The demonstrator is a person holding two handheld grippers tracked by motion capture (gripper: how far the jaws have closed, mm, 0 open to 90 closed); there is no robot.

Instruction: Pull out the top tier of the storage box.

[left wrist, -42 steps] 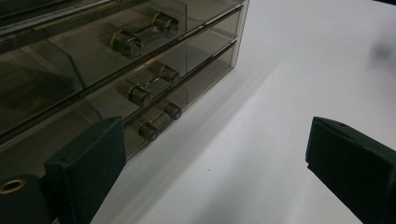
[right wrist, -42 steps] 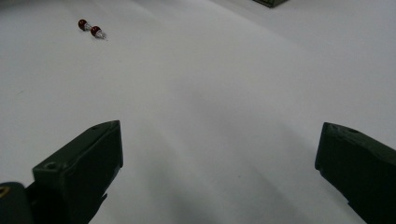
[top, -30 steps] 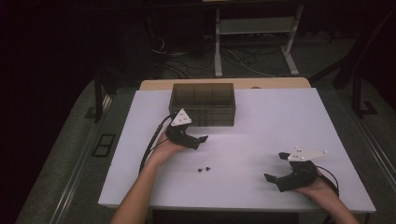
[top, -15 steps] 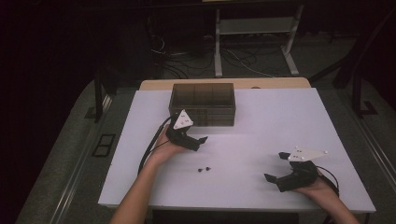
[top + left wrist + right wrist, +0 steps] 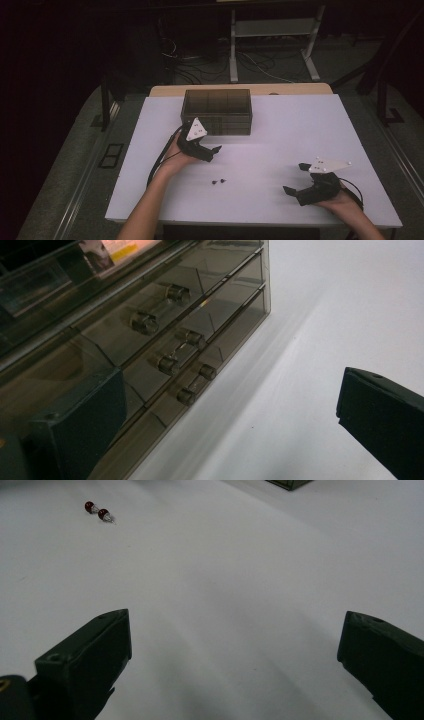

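A: What is seen to differ from a second ago?

B: Very little. The left tool (image 5: 210, 150) is still held just in front of the smoky translucent plastic drawer box (image 5: 217, 111), a touch nearer to it than before, with its jaws spread and nothing between them. In the left gripper view the box's three stacked drawers and their round clear knobs (image 5: 170, 357) are seen close by.

A: And the other side?

B: The right tool (image 5: 296, 179) is kept low over the white surface (image 5: 280, 125) near its right front corner, hardly shifted, jaws spread wide and empty.

A: Where are the small things found?

B: The two small dark-red round beads (image 5: 218, 181) are left lying unmoved on the surface, just beside each other, between the two tools and nearer the left one. They are also seen in the right gripper view (image 5: 97, 511).
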